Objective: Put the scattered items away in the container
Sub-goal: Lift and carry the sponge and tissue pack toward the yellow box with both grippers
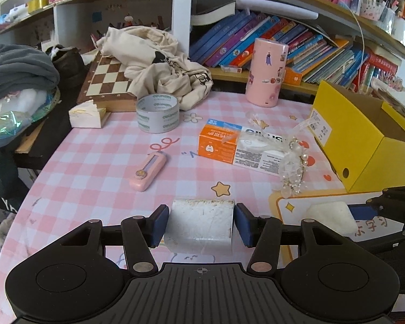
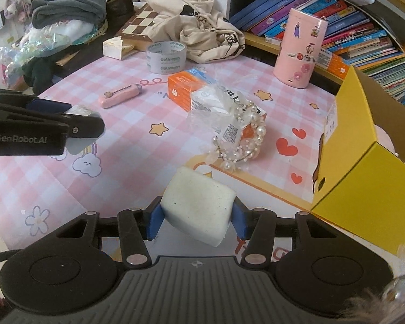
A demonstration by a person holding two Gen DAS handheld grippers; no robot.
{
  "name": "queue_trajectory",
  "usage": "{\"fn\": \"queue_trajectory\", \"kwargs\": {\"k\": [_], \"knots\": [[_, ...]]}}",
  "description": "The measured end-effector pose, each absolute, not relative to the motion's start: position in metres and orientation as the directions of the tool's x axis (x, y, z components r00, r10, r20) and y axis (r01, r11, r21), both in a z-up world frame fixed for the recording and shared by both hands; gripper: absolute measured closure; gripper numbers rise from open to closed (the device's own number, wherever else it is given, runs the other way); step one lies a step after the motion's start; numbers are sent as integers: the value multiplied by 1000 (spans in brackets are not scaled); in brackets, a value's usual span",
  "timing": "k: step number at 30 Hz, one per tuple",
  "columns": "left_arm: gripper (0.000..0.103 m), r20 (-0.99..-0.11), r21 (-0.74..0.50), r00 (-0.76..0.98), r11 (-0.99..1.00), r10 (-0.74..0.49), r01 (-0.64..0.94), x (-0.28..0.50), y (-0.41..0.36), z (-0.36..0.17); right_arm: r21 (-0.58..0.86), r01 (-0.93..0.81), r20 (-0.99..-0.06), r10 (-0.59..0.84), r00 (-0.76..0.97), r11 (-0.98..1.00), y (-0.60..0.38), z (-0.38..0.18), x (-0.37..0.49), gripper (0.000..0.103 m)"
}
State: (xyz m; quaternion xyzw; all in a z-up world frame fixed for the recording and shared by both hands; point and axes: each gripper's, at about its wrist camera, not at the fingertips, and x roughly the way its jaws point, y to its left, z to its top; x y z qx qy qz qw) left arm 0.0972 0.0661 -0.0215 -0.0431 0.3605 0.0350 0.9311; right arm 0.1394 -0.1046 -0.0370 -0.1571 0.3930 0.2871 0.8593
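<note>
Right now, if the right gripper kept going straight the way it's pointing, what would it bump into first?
Probably the pearl hair accessory, which lies just beyond the white sponge held in the right gripper. Depth is hard to judge; it might meet the tablecloth first.

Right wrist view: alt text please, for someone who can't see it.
The right gripper clamps a white sponge block above a pink checked tablecloth, beside an open yellow box. Ahead lie a pearl headpiece against an orange carton, a pink utility knife and a tape roll.
</note>
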Motion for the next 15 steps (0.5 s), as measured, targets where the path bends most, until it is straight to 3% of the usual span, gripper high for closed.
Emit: {"fn": "queue_trajectory", "kwargs": {"k": [15], "knots": [[51,-637,-69,771,994,23,-86,61,68,-8,-56,-601,-741,370,561,797,-106,-24,109,55]]}}
